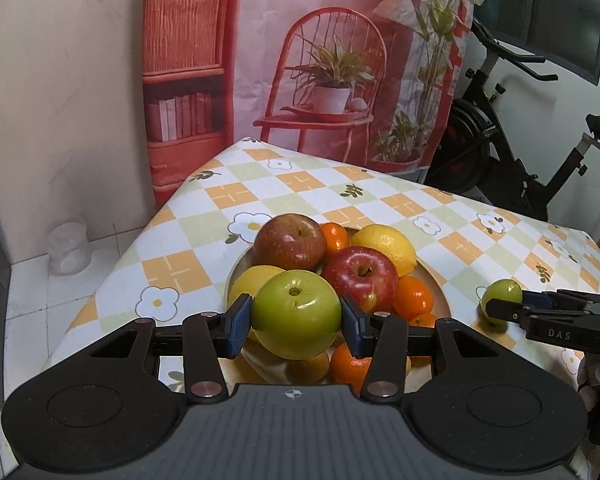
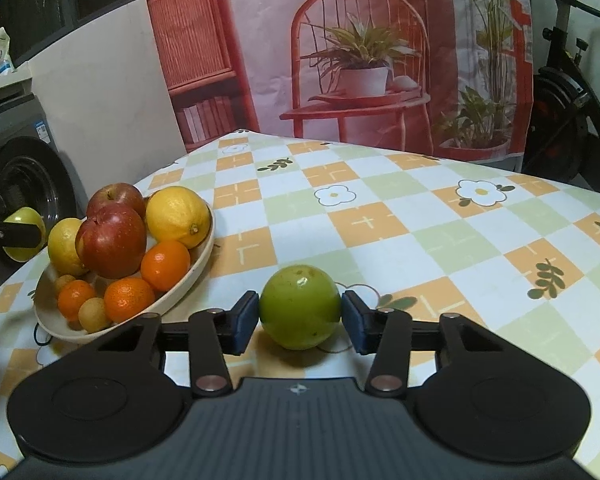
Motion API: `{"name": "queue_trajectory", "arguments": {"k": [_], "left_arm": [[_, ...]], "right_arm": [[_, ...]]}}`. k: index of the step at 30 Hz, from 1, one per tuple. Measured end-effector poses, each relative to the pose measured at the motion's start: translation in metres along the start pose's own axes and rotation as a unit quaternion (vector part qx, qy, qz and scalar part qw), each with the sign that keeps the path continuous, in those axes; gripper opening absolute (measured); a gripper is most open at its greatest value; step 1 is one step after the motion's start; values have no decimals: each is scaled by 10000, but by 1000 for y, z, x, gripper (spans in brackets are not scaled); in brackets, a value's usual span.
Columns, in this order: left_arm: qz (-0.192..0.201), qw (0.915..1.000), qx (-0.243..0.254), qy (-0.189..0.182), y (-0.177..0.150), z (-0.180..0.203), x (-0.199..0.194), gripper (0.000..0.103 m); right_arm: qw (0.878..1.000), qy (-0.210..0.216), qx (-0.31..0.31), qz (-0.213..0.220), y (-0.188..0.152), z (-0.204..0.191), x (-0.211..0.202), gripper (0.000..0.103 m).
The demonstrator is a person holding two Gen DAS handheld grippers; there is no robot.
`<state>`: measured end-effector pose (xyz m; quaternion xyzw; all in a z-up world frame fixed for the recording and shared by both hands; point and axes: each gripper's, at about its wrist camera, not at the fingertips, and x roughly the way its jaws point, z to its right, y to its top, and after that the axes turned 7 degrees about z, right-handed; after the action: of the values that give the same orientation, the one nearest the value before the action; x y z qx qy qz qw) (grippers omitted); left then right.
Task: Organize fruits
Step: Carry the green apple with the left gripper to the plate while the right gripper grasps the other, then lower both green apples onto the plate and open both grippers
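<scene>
Now lifting green apple in left gripper jaws above bowl; right gripper jaws loosely straddling green fruit on bench, seemingly unpressed.

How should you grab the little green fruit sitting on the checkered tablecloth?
Grip the small round green fruit across its widest middle, coming in low from the near side, as the right hand-held gripper is placed. It is smooth and round and rests alone on the cloth, so pads on opposite sides at mid-height should stop it slipping or rolling.
</scene>
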<state>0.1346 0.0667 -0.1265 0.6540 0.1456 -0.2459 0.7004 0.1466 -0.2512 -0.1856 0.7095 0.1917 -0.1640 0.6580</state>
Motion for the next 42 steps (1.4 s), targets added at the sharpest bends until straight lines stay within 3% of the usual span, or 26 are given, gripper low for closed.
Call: {"name": "queue_trajectory", "arguments": {"k": [9, 20, 28, 35, 42], "left_arm": [[-135, 9993, 208, -269, -6, 15, 9, 50], [-18, 9995, 141, -291, 2, 10, 12, 50], [186, 9988, 370, -271, 38, 2, 26, 50], [73, 9982, 433, -408, 48, -6, 37, 50], [-56, 9981, 383, -484, 41, -12, 44, 50]], "right_arm": [[9994, 172, 223, 186, 9, 0, -11, 48], [9978, 607, -136, 247, 26, -35, -5, 48], [9937, 950, -565, 178, 35, -76, 8, 48], [9881, 1222, -927, 63, 27, -107, 15, 48], [9869, 1309, -939, -33, 23, -113, 22, 48]]}}
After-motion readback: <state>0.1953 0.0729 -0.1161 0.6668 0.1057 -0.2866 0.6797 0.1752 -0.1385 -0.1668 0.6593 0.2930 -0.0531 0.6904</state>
